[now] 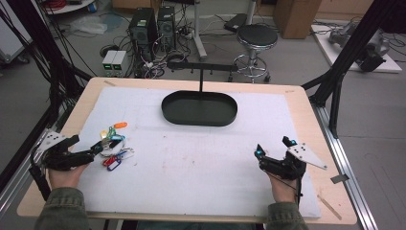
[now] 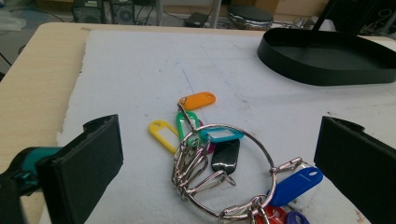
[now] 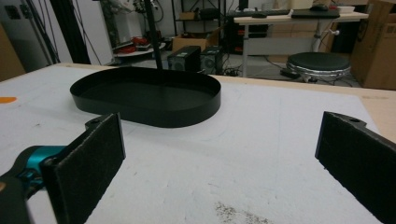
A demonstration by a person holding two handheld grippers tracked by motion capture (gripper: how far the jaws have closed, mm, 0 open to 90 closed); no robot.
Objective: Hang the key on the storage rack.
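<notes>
A metal key ring (image 2: 224, 172) with several coloured key tags (image 1: 113, 145) lies on the white mat at the left. Orange (image 2: 198, 101), yellow, green, black and blue (image 2: 295, 185) tags fan out from it. My left gripper (image 1: 99, 147) is open at the ring's near side, its jaws wide apart on either flank of the ring in the left gripper view (image 2: 219, 186), not pressing it. My right gripper (image 1: 273, 148) rests open at the right of the mat, nothing between its jaws (image 3: 224, 186). A black oval tray (image 1: 199, 108) with an upright T-shaped stand sits at the far middle.
The white mat (image 1: 201, 158) covers most of the wooden table (image 1: 306, 100). The tray's rim (image 3: 144, 109) lies ahead of my right gripper, and also at the upper right (image 2: 327, 70) in the left gripper view. A stool, computer towers and cables stand on the floor beyond.
</notes>
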